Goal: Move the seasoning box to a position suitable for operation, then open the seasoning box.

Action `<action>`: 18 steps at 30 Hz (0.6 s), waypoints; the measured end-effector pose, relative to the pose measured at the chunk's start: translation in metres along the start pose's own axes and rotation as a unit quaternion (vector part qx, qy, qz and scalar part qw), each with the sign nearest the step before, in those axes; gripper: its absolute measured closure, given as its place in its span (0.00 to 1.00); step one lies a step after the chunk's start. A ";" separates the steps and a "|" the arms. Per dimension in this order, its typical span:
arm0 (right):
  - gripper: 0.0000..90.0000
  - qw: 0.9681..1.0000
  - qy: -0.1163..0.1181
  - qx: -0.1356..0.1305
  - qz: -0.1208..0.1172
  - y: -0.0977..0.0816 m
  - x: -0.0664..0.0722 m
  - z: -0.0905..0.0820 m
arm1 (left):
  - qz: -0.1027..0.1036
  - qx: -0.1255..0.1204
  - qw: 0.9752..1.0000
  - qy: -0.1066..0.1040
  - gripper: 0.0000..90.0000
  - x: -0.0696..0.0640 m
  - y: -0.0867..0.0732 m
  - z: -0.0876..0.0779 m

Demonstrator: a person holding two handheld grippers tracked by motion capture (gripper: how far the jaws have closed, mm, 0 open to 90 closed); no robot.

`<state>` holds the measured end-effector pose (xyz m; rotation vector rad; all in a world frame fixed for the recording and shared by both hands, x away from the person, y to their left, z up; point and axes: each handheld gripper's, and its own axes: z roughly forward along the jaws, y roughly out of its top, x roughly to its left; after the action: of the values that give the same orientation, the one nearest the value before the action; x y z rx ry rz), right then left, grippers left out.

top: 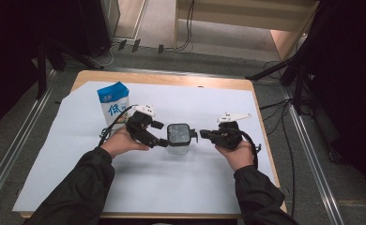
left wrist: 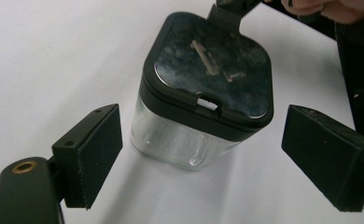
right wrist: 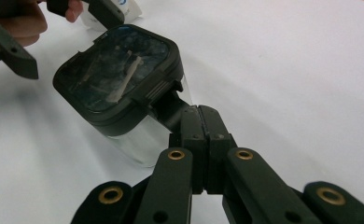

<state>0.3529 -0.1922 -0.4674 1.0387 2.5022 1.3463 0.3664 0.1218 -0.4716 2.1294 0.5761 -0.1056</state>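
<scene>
A clear square container (top: 179,144) with a black lid (left wrist: 213,65) stands on the white sheet at mid-table. My left gripper (top: 162,133) is at its left side with the jaws wide apart. In the left gripper view the two pads (left wrist: 98,140) flank the container's clear body (left wrist: 171,140) without touching it. My right gripper (top: 202,134) comes in from the right, and its jaws (right wrist: 199,114) are shut on a black tab at the lid's edge (right wrist: 171,100). The container (right wrist: 119,79) looks tilted in the right gripper view.
A blue and white milk carton (top: 114,101) stands upright behind my left hand. A white sheet (top: 195,183) covers most of the wooden table (top: 171,78). Cables and dark stands lie on the floor beyond the table and to its right.
</scene>
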 end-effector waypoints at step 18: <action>1.00 1.000 -0.005 0.016 0.018 -0.004 -0.007 0.012 | 0.017 0.006 1.000 0.001 0.14 -0.006 0.006 0.012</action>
<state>0.3611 -0.1893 -0.4791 1.1002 2.5171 1.3123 0.3657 0.1071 -0.4727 2.1507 0.5410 -0.0880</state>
